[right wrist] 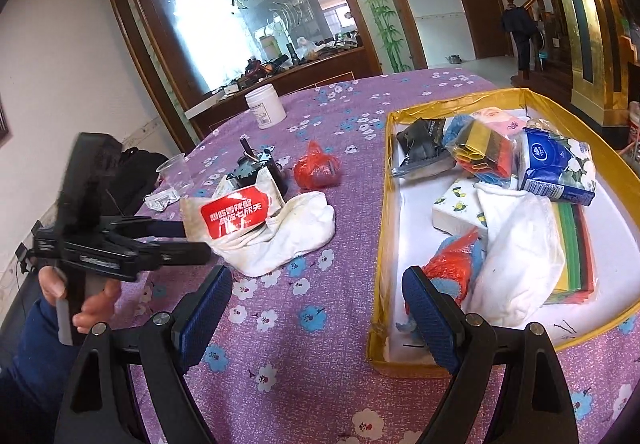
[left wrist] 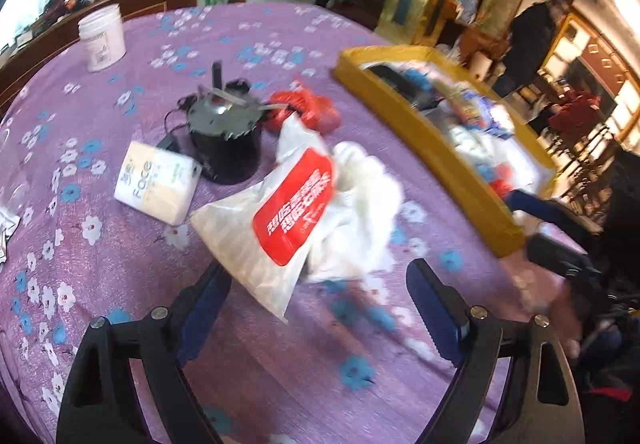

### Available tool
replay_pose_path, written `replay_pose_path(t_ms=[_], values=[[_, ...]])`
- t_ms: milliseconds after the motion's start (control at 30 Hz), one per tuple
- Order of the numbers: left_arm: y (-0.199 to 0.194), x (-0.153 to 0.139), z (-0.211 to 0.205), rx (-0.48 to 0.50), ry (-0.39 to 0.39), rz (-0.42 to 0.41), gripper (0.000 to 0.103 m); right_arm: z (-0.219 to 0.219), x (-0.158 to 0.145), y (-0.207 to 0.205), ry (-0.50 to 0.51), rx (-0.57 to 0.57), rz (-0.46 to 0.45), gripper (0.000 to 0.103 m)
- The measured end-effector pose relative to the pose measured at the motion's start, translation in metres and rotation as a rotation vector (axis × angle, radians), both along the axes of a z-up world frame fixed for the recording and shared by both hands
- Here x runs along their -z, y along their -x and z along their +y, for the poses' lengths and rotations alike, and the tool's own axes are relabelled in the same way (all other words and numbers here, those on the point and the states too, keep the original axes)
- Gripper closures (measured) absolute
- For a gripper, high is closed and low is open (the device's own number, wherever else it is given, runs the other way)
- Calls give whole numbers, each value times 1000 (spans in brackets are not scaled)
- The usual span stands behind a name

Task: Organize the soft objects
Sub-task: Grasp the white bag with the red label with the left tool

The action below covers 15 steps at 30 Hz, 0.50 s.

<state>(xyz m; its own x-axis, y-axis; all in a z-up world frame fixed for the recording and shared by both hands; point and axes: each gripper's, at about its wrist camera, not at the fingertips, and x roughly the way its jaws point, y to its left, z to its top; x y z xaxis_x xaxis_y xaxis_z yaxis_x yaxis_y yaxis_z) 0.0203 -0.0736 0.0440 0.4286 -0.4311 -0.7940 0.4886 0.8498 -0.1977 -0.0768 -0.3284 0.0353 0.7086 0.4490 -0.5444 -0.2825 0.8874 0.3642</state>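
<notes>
While both claws gape empty, the left claw hovers by the red-labelled clear plastic bag; the right claw nears the gold-rimmed cardboard tray.

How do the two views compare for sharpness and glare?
Left wrist view: motion-blurred, worst at the yellow tray and the white cloth. Right wrist view: sharp across the tray, with bright glare on the glass panel; both bend heavily at the fisheye edges.

Purple floral table; gold tray, white sock, red bag, jar
</notes>
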Motion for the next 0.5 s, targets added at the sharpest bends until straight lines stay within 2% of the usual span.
replay_pose_path(t_ms=[33,167,333,500], values=[[-1,-4,4,-14,15,-9,15,0,0,1,0,0,0,13],[-20,-7,10,-104,-18,-29,15,-1,0,1,0,3,-2,13],[-44,-1,-1,-123,-107,-58,15,-1,0,2,-3,4,-5,13],[-57,6,-8,-157,-140,-73,15,-1,0,1,-3,4,-5,13]])
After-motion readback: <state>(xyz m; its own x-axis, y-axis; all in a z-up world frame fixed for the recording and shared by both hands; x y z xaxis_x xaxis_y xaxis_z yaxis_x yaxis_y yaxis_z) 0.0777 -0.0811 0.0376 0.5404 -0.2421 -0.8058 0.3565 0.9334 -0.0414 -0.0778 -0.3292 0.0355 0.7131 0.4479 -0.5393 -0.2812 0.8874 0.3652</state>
